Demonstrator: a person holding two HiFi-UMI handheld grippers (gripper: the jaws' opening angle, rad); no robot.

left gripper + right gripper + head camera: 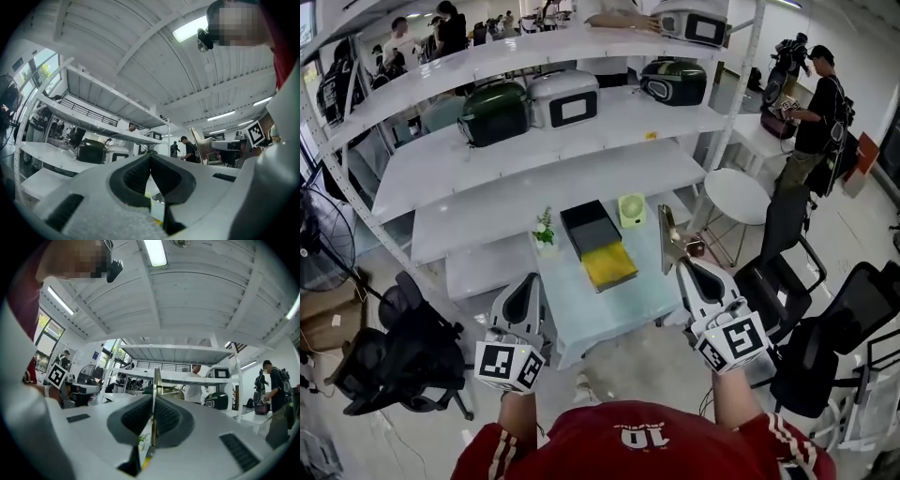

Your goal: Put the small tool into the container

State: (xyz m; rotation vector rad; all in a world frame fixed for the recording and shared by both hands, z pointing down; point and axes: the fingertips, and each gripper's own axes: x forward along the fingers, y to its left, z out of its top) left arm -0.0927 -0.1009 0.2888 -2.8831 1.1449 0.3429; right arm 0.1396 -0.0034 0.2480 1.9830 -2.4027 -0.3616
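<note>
The right gripper [682, 264] has its jaws pinched on the tool [667, 234], a thin flat metal blade. In the right gripper view the blade [156, 380] shows edge-on between the pads, which are clamped on its lower part. Its long axis runs straight out from the jaws, away from the person and toward the shelves, and its free end is over the right edge of the table [572, 319].

The container [598, 246] lies on that table to the left of the tool. It is a black box with a yellow part on its near side, possibly an open tray, though the head view is too small to be sure. It sits between the two grippers and ahead of both, so the loaded right one likely has to swing left.

The left gripper [525, 286] hangs at the table's near left corner, its jaws pressed together on nothing.

The only readable writing is "10" on the red shirt [642, 436], seen upside down; the cubes [733, 342] carry only square markers
</note>
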